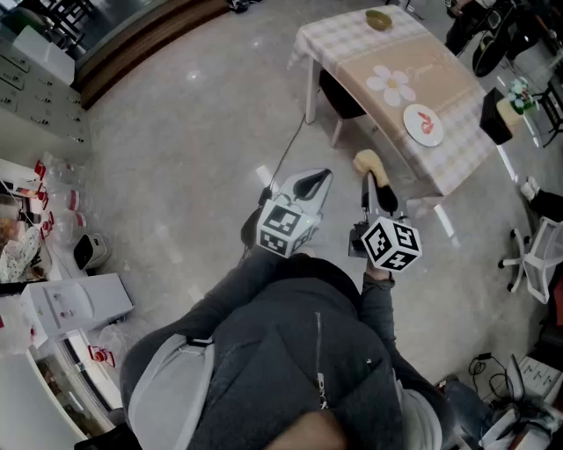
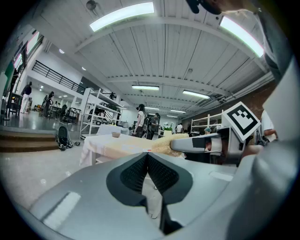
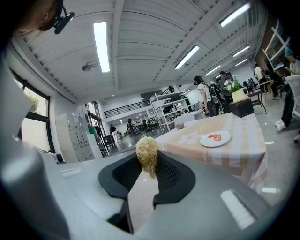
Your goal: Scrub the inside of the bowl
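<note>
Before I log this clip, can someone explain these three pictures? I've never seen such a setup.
There is no robot. A person in a grey top holds a two-fingered claw tool in each hand. The top-down picture comes from a camera on the person's head. The other two come from cameras riding on those tools, each looking along its own claw. The left claw is shut and empty. The right claw is shut on a straw-coloured scrubber. Ahead stands a table with a checked cloth, a plate near its close end and a small bowl at the far end. No scrubbing has begun.
</note>
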